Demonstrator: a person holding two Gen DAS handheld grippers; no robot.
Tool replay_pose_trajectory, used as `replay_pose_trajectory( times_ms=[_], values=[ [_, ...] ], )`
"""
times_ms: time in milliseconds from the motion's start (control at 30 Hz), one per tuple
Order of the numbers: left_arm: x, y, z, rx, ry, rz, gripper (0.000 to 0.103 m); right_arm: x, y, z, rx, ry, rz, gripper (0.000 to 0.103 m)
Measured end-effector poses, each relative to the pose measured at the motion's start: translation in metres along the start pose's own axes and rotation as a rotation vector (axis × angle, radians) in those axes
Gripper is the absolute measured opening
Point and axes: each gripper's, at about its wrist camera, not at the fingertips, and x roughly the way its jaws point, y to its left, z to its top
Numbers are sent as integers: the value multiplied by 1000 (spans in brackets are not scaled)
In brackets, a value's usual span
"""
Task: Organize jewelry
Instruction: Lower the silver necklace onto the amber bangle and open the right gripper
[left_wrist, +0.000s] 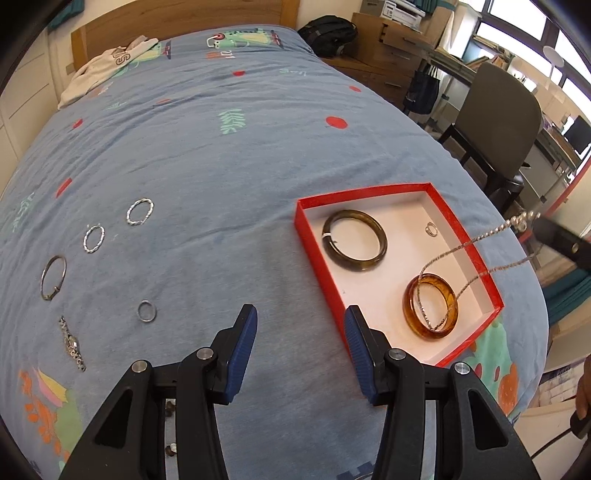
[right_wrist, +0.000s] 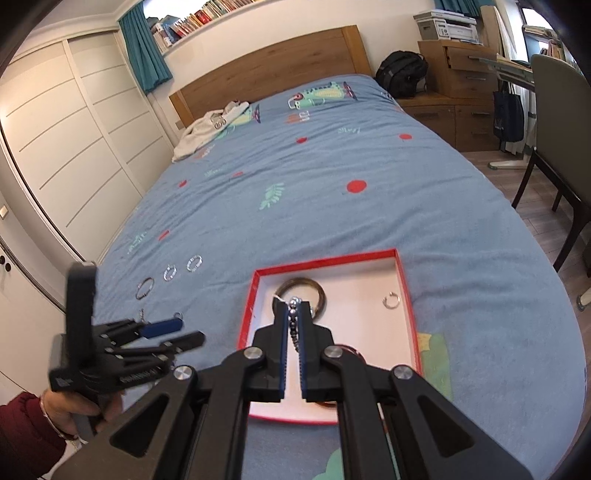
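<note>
Silver chain (left_wrist: 476, 254) hangs from the right gripper (right_wrist: 294, 325), jaws closed on its clasp end, the loop draping onto the amber bangle (left_wrist: 431, 306) inside the red box (left_wrist: 306, 236). Lowering and releasing looks to be the next move. The left gripper (left_wrist: 301, 332) waits wide open, empty. About 5 pieces, possibly more, lie on the blue bedspread (left_wrist: 221, 166), a chair (left_wrist: 498, 122) alongside.

Glossy amber bangle (left_wrist: 431, 306), twisted metal chain (left_wrist: 476, 240), matt red cardboard box (left_wrist: 321, 266), soft cloth bedspread (left_wrist: 221, 166)
</note>
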Motion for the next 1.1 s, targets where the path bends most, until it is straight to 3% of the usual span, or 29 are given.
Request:
replay_pose_trajectory(
  times_ms=[267, 633, 933, 1100],
  values=[
    [-11, 22, -6, -35, -12, 11, 48, 30, -9, -24, 25, 112, -8, 5],
    [-24, 52, -14, -77, -22, 38, 48, 46, 4, -36, 79, 151, 132, 5],
    [-26, 46, -15, -76, -27, 28, 48, 37, -30, -56, 73, 228, -16, 5],
    [-26, 42, -15, -66, -28, 26, 48, 46, -38, -63, 69, 293, -50, 5]
  ],
)
